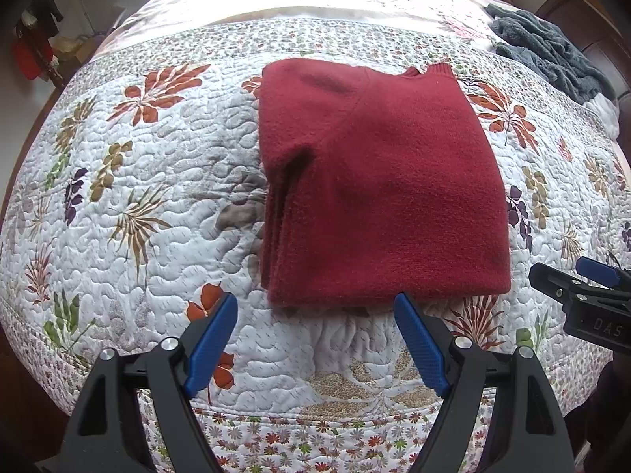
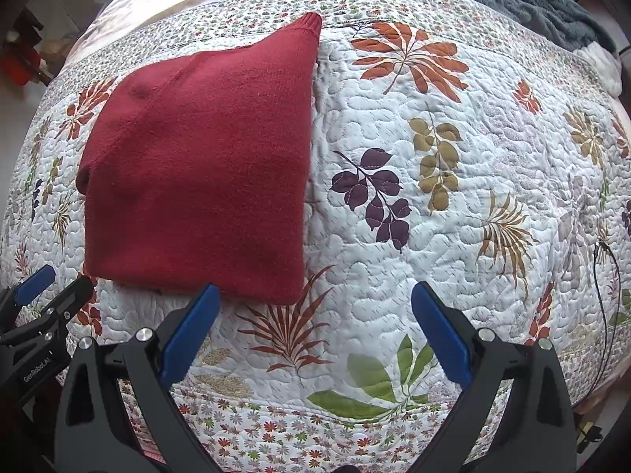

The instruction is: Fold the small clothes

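Note:
A dark red knit sweater lies folded into a compact rectangle on the quilted bed, its ribbed collar at the far right corner. In the right wrist view the same sweater lies left of centre. My left gripper is open just in front of the sweater's near edge, with nothing between its blue fingers. My right gripper is open too, near the sweater's near right corner and above bare quilt. Each gripper shows at the edge of the other's view: the right gripper and the left gripper.
A floral quilt covers the bed. A heap of grey-blue fleece fabric lies at the far right corner. Dark wooden furniture stands behind it. Red items hang at the far left beyond the bed. A thin black cable trails at the right edge.

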